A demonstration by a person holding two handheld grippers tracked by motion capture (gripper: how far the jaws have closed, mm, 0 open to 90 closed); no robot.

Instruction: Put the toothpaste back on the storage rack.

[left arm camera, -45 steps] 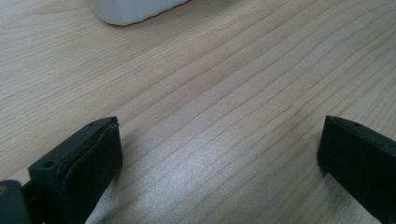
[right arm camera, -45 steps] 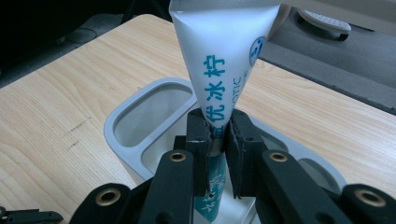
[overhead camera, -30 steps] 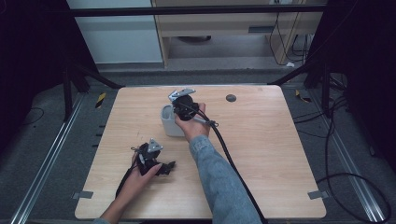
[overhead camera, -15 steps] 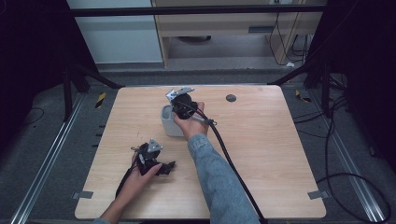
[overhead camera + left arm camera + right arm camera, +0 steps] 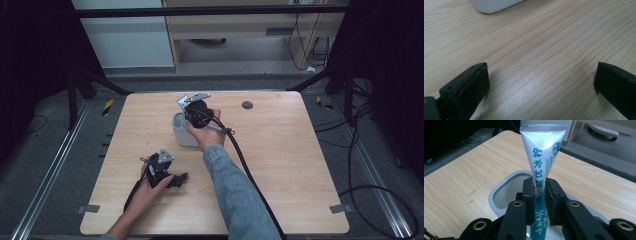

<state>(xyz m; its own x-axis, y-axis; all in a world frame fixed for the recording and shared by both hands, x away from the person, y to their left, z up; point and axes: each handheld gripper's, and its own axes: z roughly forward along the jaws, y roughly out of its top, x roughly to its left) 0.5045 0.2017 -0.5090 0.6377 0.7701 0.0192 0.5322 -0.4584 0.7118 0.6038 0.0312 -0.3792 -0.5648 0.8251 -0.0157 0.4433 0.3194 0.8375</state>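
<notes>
A white and teal toothpaste tube (image 5: 541, 152) stands upright between the pads of my right gripper (image 5: 539, 192), which is shut on it. The tube's lower end hangs inside the mouth of a pale grey cup (image 5: 499, 195). In the high view the right gripper (image 5: 196, 112) hovers over that cup (image 5: 180, 134) near the table's middle. My left gripper (image 5: 162, 170) rests low on the table toward the front left, its jaws spread wide over bare wood (image 5: 541, 80). The cup's base (image 5: 494, 5) shows at the top of the left gripper view.
The wooden table (image 5: 280, 165) has a small dark round mark (image 5: 246, 105) at the back right. A black cable (image 5: 245, 160) trails from the right gripper along the sleeve. Dark stands and floor cables surround the table.
The right gripper with the tube has shifted slightly toward the far side over the cup. The left gripper has stayed in place.
</notes>
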